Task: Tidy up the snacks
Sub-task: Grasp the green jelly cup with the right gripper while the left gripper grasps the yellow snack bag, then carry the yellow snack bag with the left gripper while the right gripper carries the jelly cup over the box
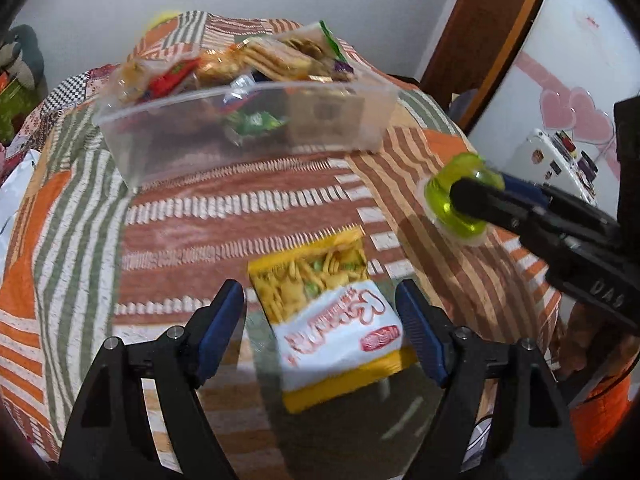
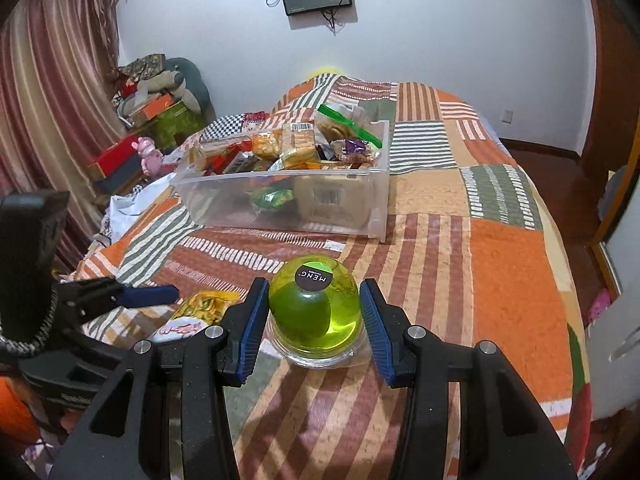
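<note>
A yellow and white snack packet lies on the patchwork bedspread between the fingers of my left gripper, which is open around it without touching. A green jelly cup with a black label stands on the bedspread between the fingers of my right gripper, open, with small gaps on both sides. In the left wrist view the cup and right gripper are at the right. A clear plastic bin full of snacks stands farther back; it also shows in the left wrist view.
The bedspread covers a bed whose right edge drops to a wooden floor. Boxes, a pink toy and clutter lie left of the bed by curtains. A white fridge stands at the right.
</note>
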The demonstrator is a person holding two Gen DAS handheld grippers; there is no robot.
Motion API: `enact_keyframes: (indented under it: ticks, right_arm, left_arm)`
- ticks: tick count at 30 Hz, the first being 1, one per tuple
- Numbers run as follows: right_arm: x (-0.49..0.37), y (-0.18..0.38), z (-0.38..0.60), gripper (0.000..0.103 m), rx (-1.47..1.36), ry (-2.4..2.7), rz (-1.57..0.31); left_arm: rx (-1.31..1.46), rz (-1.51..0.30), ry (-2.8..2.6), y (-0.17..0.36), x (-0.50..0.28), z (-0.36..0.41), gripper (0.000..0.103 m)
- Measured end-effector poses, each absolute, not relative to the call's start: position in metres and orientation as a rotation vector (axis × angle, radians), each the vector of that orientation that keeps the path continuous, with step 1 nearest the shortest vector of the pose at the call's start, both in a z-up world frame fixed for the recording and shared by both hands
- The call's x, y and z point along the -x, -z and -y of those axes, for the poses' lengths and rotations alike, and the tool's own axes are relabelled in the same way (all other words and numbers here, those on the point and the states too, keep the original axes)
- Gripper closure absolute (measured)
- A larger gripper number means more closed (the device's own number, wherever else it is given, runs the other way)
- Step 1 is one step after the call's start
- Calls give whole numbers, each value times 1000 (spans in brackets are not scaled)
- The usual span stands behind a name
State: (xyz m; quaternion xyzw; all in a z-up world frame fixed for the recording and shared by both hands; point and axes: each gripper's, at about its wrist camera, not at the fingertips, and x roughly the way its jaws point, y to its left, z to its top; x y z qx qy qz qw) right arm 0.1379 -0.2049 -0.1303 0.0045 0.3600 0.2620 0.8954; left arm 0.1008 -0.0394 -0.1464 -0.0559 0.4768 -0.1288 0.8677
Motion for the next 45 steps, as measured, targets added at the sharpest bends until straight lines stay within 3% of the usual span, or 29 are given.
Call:
enact_keyframes:
  ticks: [3,6,12,36,45]
  right_arm:
    - [-134,129,209,60,-24,-551,-737]
    - [-131,127,211,60,-27,-553,-730]
    - [-128,126,204,60,-20,-567,-725]
    - [-150,95,183,60,-8,-573,-634]
    - [-171,84,173,60,-26,-570,-596]
  left_arm:
    - [128,-994,265,153,-95,39,25]
    - [131,-976,247,157,-91,36,36]
    - [164,-941,239,155,-92,27,41]
    - [176,-709,160,80,-115,-4,43]
    - [172,-682,136,76,-144,-12,43]
